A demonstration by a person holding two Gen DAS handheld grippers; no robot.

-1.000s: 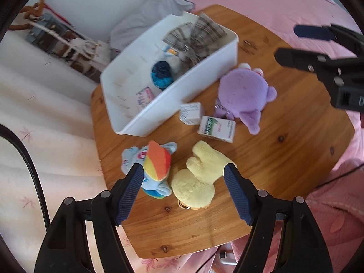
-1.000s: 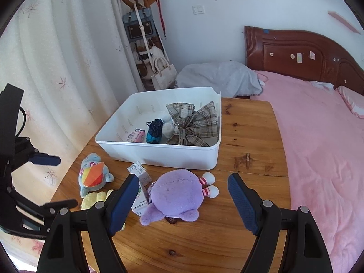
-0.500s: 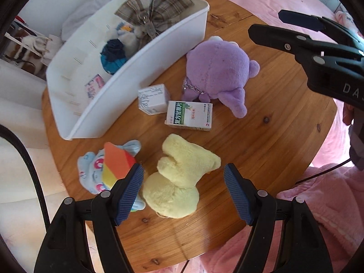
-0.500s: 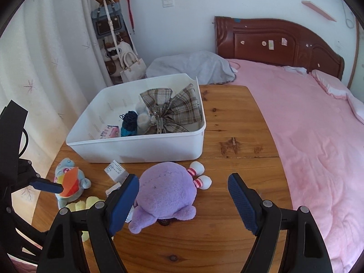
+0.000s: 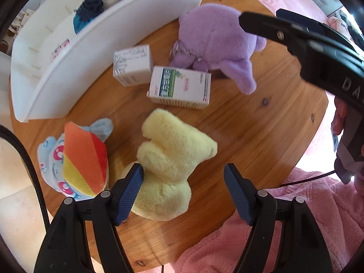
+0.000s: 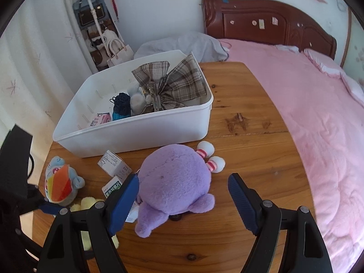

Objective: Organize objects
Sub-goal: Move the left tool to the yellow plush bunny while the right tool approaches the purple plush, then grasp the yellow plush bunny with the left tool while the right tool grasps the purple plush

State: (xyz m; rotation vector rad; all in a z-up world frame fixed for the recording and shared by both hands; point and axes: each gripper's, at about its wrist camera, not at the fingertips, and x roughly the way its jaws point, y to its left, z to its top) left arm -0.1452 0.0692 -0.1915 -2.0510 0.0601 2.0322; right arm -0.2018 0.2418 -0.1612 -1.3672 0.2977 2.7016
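Note:
A yellow plush toy [image 5: 168, 157] lies on the round wooden table [image 5: 261, 125] between the fingers of my open left gripper [image 5: 183, 187]; the left finger [image 5: 129, 191] is against it. A purple plush toy [image 6: 175, 177] lies between the fingers of my open right gripper [image 6: 184, 199], and also shows in the left wrist view [image 5: 218, 38]. A rainbow-maned blue plush [image 5: 77, 157], a green-and-white box [image 5: 182, 86] and a small white box [image 5: 133, 64] lie beside them. A white bin [image 6: 136, 127] stands behind.
The bin holds a plaid bow [image 6: 168, 84], a dark blue pouch [image 6: 121, 105] and a small pink box [image 6: 99, 119]. A pink bed [image 6: 307, 104] borders the table on the right. Handbags [image 6: 104, 36] hang by the curtain behind.
Both grippers have moved down and forward. The yellow plush now sits between my left fingers and the purple plush between my right fingers. Both stay open.

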